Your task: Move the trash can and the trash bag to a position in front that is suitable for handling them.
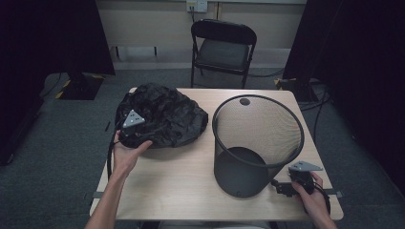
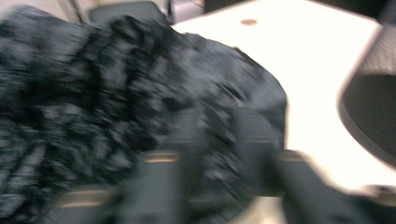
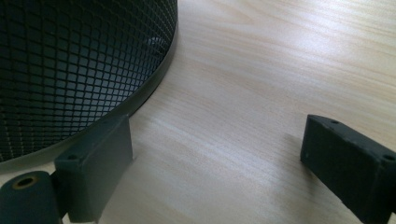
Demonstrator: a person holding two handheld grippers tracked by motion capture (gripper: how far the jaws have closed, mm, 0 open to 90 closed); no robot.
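Table [image 1: 181, 191]: pale wood, bearing both items of the job and both my grippers.

Bin [image 1: 258, 143]: black wire mesh, round, solid base and rim band, wider at the mouth. It stood upright on the right half of the table, leaning slightly towards me in the high view, unlined, nothing in it.

Bag [image 1: 167, 117]: black thin plastic, crumpled into a loose, glossy, much-creased heap. It lay on the far left part of the table, well apart from the bin, its left edge overhanging the table side. No mouth or hem could be picked out among the folds.

Left gripper [image 2: 219, 177]: at the near left edge of the bag, my hand cupped under it. My fingers stood parted with bag plastic showing between them; the gripper view was too blurred to tell whether they pinched it or merely straddled it.

Right gripper [image 3: 219, 158]: resting low on the table at the near right of the bin, fingers spread wide and released, bare wood between them, one finger just beside the bin's base band.

Step in hand, as I judged it: taking hold of the bag, first stage of lining the bin.

Next move called for: a firm pinch on a single layer near the bag's opening, a lift to shake the heap loose, then a carry right to the bin mouth, with the right gripper steadying the bin or taking the opposite hem.
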